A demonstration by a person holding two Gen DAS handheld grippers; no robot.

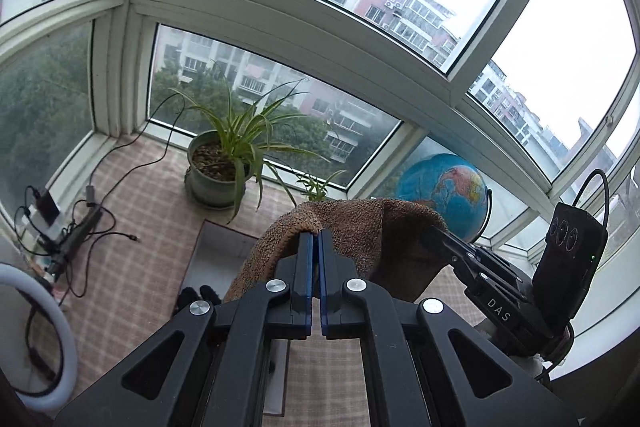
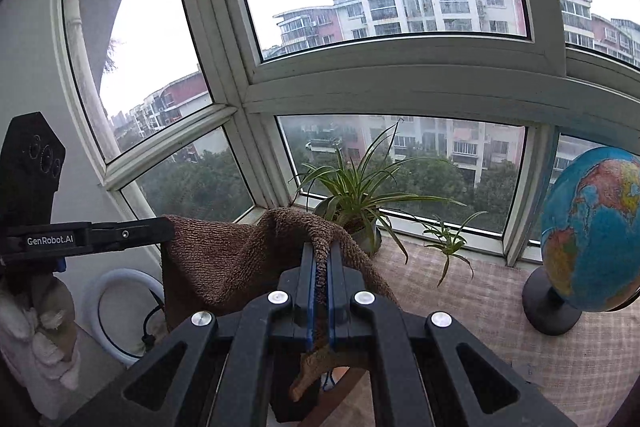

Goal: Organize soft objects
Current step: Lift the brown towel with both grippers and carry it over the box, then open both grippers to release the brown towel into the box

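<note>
1. A bay window is wrapping around the whole scene, with apartment blocks and trees showing through its panes.
2. A checked cloth is covering the sill surface beneath everything.
3. A brown towel is hanging in the air above the sill, stretched between the two claws and sagging between them; in the right wrist view it is drooping in a shallow dip.
4. A globe is standing on its dark base at the right side of the sill, well apart from the towel.
5. A potted spider plant is sitting by the glass, behind the towel.
6. A white ring light is lying at the left edge, near a tangle of cables.
7. The left gripper is pinching the towel's upper edge, its blue-lined jaws standing almost together with only a thin fold of fabric between them.
8. The right gripper is clamping another part of the towel's edge, its jaws nearly closed, with cloth running down through the narrow gap.
</note>
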